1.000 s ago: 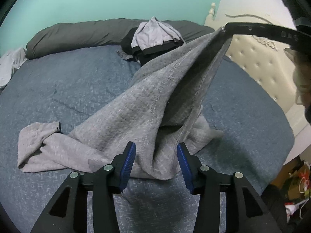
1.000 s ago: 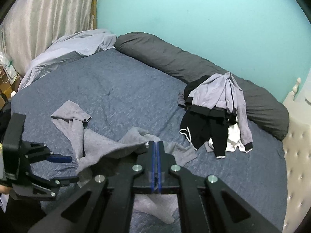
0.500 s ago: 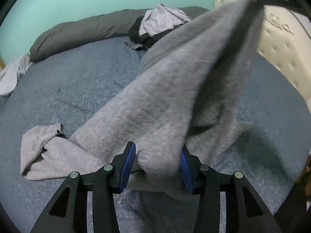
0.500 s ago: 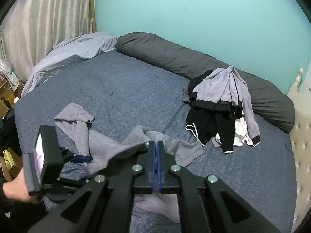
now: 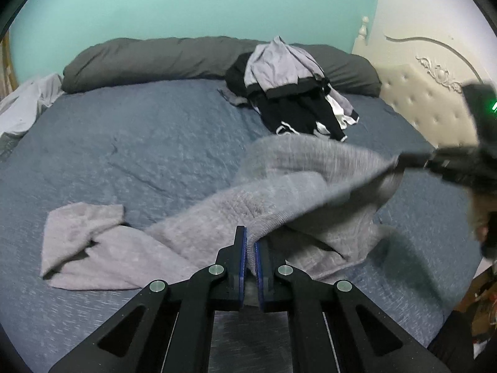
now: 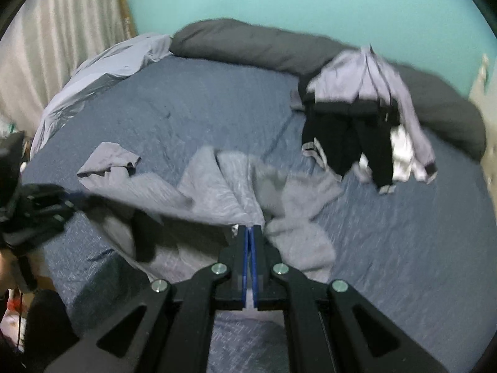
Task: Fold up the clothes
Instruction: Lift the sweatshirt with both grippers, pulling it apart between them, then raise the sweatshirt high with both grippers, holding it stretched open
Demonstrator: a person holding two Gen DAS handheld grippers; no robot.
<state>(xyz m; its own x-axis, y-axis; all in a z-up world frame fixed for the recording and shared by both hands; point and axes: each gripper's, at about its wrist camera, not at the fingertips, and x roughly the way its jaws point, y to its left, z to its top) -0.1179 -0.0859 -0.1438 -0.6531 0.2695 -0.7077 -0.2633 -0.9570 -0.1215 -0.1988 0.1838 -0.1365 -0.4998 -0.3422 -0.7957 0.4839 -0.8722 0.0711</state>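
We see our left gripper (image 5: 251, 242) and right gripper (image 6: 250, 236) as black angular arms with blue pads and silver screws.

Dark grey bolster (image 5: 161, 59) along teal wall (image 5: 186, 3); cream tufted headboard (image 5: 428, 105) rt; curtain (image 6: 62, 40) lt.

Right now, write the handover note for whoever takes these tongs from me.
Left tongs: jaws just closed, now shut on an edge of the grey sweater.
Right tongs: shut on another edge of it.
The sweater hangs between both, its rest crumpled on the blue bed.
Unfolded clothes pile lies by the dark bolster.
Done: both grips.
Left: spread the sweater flat, fold it, then the pile.
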